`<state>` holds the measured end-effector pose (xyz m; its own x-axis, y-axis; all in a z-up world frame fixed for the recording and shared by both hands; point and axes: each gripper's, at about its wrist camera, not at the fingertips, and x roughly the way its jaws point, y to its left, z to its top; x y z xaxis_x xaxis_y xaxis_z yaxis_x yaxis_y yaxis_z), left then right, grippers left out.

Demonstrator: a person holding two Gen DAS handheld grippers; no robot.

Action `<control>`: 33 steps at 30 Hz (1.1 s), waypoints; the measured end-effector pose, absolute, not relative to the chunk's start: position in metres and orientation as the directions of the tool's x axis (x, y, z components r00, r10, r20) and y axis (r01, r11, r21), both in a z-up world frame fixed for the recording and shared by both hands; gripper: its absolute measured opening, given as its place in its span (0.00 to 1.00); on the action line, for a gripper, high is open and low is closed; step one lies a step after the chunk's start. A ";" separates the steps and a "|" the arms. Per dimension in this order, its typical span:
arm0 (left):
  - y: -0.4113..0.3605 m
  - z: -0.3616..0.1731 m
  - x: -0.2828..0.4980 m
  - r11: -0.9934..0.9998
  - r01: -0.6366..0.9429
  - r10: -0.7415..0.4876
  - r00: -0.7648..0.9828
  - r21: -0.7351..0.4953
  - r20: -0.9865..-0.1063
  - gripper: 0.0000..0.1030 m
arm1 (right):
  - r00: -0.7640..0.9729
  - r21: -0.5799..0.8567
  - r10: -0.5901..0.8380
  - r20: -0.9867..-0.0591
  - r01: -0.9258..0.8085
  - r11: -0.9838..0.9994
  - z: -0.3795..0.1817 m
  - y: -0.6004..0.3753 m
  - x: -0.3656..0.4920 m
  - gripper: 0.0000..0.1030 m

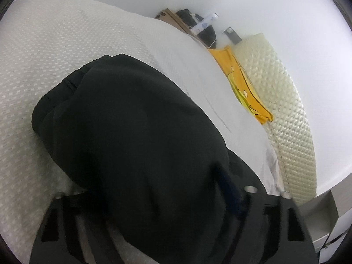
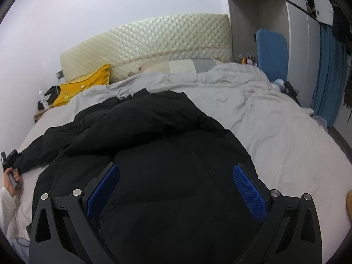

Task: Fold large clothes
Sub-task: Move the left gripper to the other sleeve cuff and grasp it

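A large black puffy jacket (image 2: 154, 136) lies crumpled on the bed. One sleeve (image 2: 33, 151) stretches to the left, where my left gripper (image 2: 10, 160) holds its end. In the left wrist view the sleeve (image 1: 132, 132) fills the middle and runs between the fingers, and the left gripper (image 1: 167, 200) is shut on it; one blue pad (image 1: 228, 195) shows. My right gripper (image 2: 176, 176) is open above the jacket's body, blue pads (image 2: 248, 189) wide apart, holding nothing.
The bed has a pale grey cover (image 2: 275, 136) and a quilted cream headboard (image 2: 154, 41). A yellow pillow (image 2: 85, 85) lies by it. A nightstand with bottles (image 2: 44, 103) stands left. A blue chair (image 2: 271, 52) and curtain (image 2: 327, 77) are on the right.
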<state>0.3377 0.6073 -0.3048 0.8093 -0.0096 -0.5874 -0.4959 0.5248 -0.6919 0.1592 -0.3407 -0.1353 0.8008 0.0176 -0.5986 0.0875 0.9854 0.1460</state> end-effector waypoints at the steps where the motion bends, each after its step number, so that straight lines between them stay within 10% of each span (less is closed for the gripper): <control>1: 0.606 -0.304 0.341 0.535 -0.495 -0.009 0.807 -0.685 -0.591 0.64 | 0.797 0.146 0.014 -0.604 0.093 0.985 -0.136 -0.342 0.160 1.00; 11: 0.580 -0.260 0.347 0.632 -0.508 0.049 0.780 -0.585 -0.624 0.16 | 0.792 0.122 0.029 -0.610 0.057 0.991 -0.137 -0.341 0.159 1.00; 33: 0.430 -0.015 0.343 0.841 -0.391 0.155 0.836 -0.373 -0.526 0.08 | 0.822 0.164 0.122 -0.556 -0.036 0.986 -0.122 -0.358 0.146 1.00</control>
<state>0.3432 0.4300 -0.0148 0.8360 0.1551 -0.5264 -0.3912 0.8412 -0.3734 0.1461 -0.3581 -0.1222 0.8222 0.1220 -0.5560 -0.0357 0.9859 0.1636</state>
